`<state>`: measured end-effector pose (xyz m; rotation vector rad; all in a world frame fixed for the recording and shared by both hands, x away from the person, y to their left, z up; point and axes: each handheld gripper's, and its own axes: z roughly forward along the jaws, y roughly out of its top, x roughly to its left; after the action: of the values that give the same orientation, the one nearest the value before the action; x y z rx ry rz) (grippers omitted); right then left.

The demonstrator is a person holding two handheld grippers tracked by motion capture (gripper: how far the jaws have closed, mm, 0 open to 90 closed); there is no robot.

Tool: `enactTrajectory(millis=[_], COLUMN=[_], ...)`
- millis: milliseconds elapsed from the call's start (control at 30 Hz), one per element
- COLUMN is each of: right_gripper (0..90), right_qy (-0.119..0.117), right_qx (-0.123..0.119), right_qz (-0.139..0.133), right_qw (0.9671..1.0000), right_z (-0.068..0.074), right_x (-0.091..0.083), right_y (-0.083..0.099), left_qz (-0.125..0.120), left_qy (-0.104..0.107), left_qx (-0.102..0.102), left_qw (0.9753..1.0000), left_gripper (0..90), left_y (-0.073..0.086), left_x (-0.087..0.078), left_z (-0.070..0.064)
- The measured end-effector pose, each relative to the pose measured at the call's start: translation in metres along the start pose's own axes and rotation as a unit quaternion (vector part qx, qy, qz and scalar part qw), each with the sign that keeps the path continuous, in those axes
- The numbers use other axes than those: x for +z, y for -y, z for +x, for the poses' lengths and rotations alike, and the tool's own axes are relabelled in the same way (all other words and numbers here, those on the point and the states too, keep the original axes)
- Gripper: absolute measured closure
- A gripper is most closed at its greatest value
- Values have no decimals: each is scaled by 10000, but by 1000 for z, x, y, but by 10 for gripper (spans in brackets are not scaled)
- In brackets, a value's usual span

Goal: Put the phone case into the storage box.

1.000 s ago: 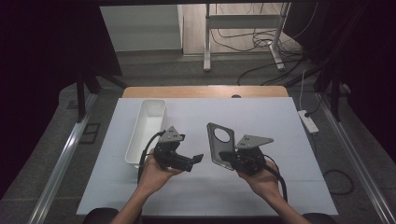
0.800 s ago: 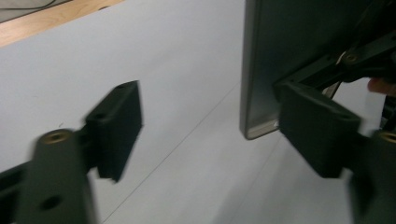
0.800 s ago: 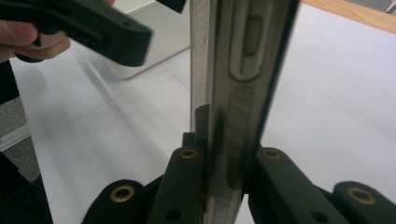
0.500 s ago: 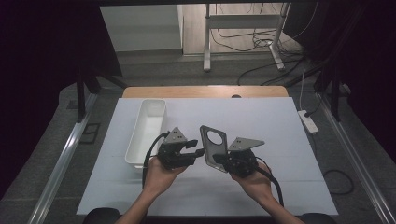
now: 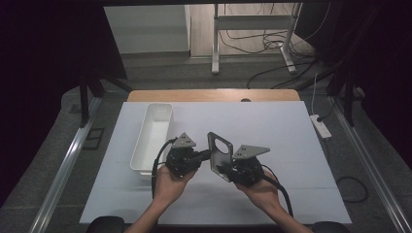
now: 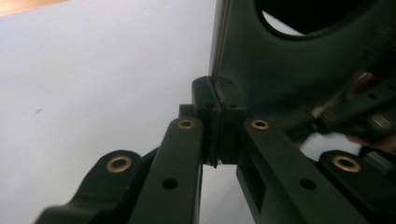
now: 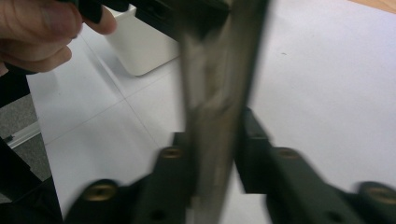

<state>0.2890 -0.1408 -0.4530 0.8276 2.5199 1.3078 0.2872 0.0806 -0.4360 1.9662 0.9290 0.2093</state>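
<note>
A dark grey metal plate [image 5: 219, 150] with a round hole stands nearly upright above the middle of the white table, held between both hands. My right gripper [image 5: 224, 170] is shut on its lower edge; in the right gripper view the plate [image 7: 219, 70] runs up between the jaws of the right gripper [image 7: 215, 149]. My left gripper [image 5: 207, 155] meets the plate's left edge. In the left gripper view the left gripper [image 6: 217, 93] has its pads pressed together on the edge of the plate [image 6: 261, 60].
A long white tray [image 5: 145, 128] lies left of the hands, also seen as the tray [image 7: 140, 46] in the right gripper view. White sheet [image 5: 277, 126] covers the table. A power strip [image 5: 322, 126] sits off the right edge. A hand [image 7: 37, 32] is at upper left.
The left gripper has moved right and closed on the plate's left edge. The right gripper has brought the plate leftward and turned it more upright.
</note>
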Motion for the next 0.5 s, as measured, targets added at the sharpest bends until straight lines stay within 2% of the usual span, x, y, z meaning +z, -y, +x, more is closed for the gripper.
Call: enactTrajectory(millis=[67,167,267,500], right_gripper=[598,509,427,357], right_qy=[67,-31,-194,-275], right_qx=[32,111,217,132], right_qz=[2,-2,-33,-66], right_qw=[10000,9999,9996,9995], right_z=[2,2,1,2], right_x=[3,4,3,1], right_y=[-1,-1,-2,-3], left_qz=[31,90,122,145], left_qy=[-113,-275,-335,-416], left_qx=[0,1,-47,-120], left_qw=[9999,9996,9994,9990], left_gripper=[889,889,889,889], left_y=[0,0,1,2], left_x=[2,4,5,5], left_z=[-2,-4,-3,3])
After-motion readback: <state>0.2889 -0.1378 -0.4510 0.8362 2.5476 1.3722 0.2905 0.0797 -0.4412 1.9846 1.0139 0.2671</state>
